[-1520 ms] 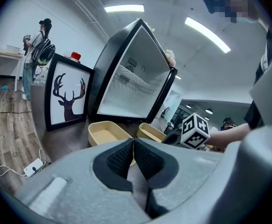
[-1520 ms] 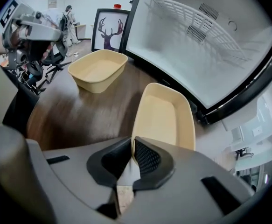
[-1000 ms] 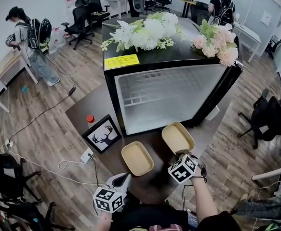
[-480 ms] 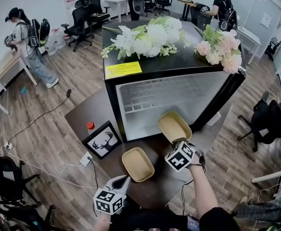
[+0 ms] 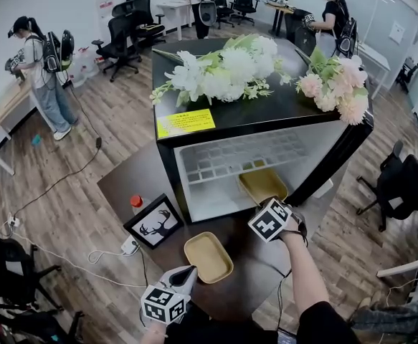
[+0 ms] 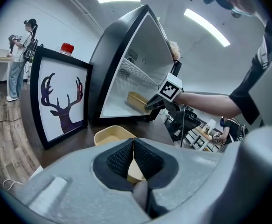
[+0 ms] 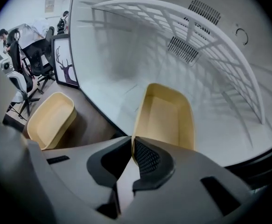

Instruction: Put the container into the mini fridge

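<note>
inside the mini fridge (image 5: pixel 212 190), the container (image 7: pixel 166 118), its rim pinched in the right hand-held gripper (image 7: pixel 131 143)

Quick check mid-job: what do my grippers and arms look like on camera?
The left gripper and right gripper have grey moulded bodies with black ridged pads. Each carries a white cube of black square markers. The right arm wears a short dark sleeve.
</note>
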Available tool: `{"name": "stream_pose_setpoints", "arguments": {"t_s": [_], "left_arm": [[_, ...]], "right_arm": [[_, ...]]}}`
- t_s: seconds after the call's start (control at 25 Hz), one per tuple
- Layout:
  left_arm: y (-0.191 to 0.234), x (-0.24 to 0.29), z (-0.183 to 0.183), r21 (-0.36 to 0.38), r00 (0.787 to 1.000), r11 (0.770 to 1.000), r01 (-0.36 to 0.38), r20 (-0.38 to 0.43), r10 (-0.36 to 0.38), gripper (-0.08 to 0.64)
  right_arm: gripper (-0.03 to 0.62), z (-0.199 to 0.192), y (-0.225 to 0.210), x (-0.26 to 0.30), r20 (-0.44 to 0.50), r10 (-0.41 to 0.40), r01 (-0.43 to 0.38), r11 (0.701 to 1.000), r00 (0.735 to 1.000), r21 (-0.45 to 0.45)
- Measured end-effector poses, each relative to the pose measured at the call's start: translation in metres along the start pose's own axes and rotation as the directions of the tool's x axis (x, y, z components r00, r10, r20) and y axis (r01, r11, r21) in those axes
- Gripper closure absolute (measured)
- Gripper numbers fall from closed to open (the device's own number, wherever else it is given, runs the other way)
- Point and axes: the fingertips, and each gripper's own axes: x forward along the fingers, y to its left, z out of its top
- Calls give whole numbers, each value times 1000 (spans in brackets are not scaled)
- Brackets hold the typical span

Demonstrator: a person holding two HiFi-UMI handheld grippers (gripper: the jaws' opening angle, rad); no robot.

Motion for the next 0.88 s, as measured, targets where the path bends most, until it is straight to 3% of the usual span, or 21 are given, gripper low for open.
{"name": "stream_pose_setpoints", "arguments": {"t_s": [0.72,0.88], "left_arm": [[35,5,-9,-33,993,994,-104,-66,102,551],[36,6,-9,-41,992,993,-109,-64,106,551]], "right_arm": [[563,18,-20,44,-12,64,-63,997,998,45],[542,23,-28,44,8,34,-34,997,999,63]]}}
